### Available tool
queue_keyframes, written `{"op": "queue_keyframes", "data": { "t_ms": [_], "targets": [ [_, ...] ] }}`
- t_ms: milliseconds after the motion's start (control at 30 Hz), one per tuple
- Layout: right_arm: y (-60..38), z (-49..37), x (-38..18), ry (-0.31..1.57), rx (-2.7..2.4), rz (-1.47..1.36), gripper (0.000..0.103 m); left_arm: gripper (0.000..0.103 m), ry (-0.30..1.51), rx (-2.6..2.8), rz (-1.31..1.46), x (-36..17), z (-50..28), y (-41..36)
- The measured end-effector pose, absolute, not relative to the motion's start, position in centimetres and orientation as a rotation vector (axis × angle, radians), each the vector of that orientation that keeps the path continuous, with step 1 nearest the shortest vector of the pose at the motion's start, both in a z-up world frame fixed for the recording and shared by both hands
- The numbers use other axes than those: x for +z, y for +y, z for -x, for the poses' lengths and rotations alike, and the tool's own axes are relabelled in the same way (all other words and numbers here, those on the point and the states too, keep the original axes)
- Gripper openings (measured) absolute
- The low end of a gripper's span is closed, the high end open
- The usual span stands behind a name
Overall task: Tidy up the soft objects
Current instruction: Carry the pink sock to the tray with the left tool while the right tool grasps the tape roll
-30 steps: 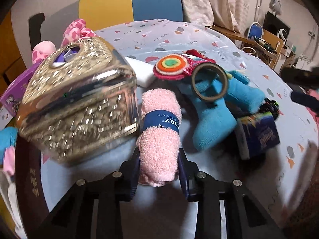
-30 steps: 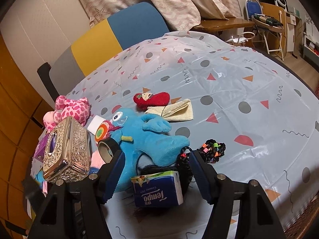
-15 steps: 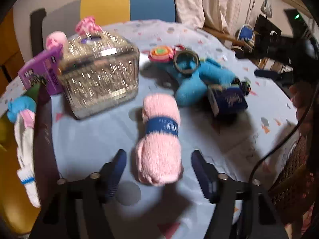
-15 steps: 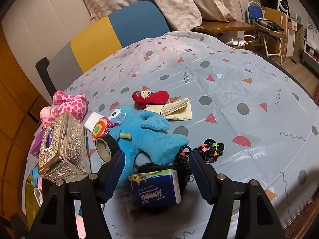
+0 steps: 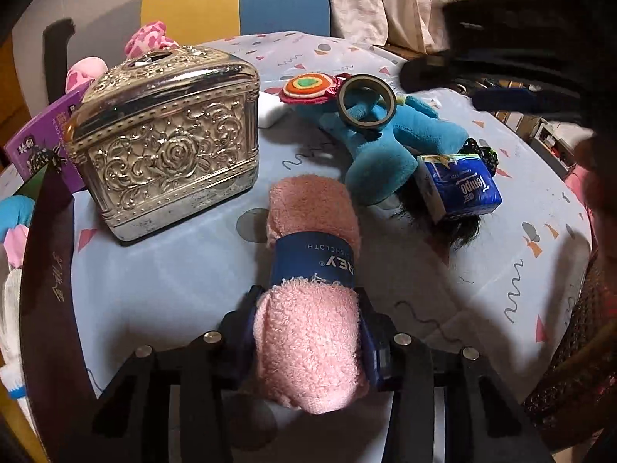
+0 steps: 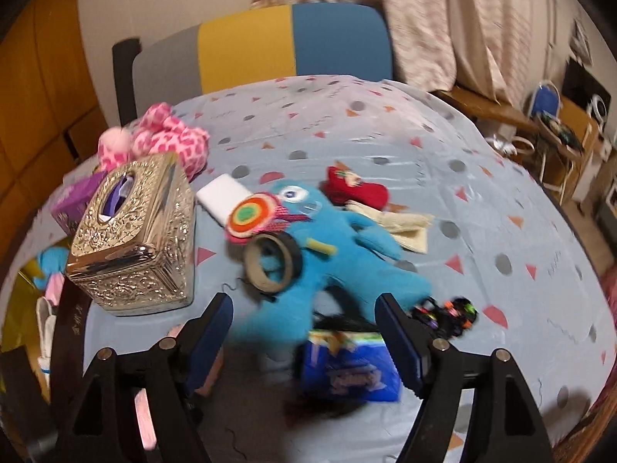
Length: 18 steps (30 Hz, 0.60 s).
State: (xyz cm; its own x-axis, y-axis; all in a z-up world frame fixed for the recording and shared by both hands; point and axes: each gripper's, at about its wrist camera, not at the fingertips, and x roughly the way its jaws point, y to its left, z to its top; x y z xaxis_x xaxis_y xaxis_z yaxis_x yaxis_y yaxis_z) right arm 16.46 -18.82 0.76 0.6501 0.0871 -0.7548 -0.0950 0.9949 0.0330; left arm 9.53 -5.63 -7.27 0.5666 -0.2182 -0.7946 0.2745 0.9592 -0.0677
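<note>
- the left gripper (image 5: 308, 332) is clamped on the near end of a rolled pink washcloth (image 5: 312, 270), both finger pads pressed into the terry on either side; the roll runs away toward 12 o'clock in the left wrist view, near the bottom middle of the frame.
- a navy paper band (image 5: 313, 258) wraps its middle; the far end seems to rest on or just over the patterned tablecloth (image 5: 520, 270), though i cannot tell which.
- the cloth looks light, soft and squashy: the near end bulges between the pads, so a firm squeeze should hold. the banded middle is likely the tidiest place to grip, since the band keeps it rolled; a hold on the loose end could let it sag or unroll.
- the right gripper (image 6: 304, 332) is spread wide and holds nothing, hovering over a blue plush monster (image 6: 327, 247) and a blue tempo tissue pack (image 6: 351, 370) at 6 o'clock.
- a roll of tape (image 6: 272, 268) leans on the plush; it would likely topple if the toy is lifted.
- a silver embossed tissue box (image 5: 166, 135) stands at 10 o'clock from the washcloth, hard and heavy-looking, not one of the soft things.
- a pink spotted plush (image 6: 162, 139) lies behind that box, and a red stuffed toy (image 6: 358, 189) with a cream cloth (image 6: 397, 223) beside it at 1 o'clock from the monster.
</note>
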Motion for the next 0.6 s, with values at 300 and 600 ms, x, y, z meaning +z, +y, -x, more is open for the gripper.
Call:
{"op": "queue_keyframes", "data": {
  "t_ms": [300, 600],
  "targets": [
    [-14.3, -20.4, -1.9, 0.910, 0.042, 0.179, 0.077, 0.045, 0.873, -0.296, -0.056, -7.6, -8.4, -4.8],
    [-16.3, -19.9, -1.5, 0.925, 0.072, 0.092, 0.049, 0.043, 0.865, -0.304, -0.038, -7.7, -7.4, -3.8]
  ]
}}
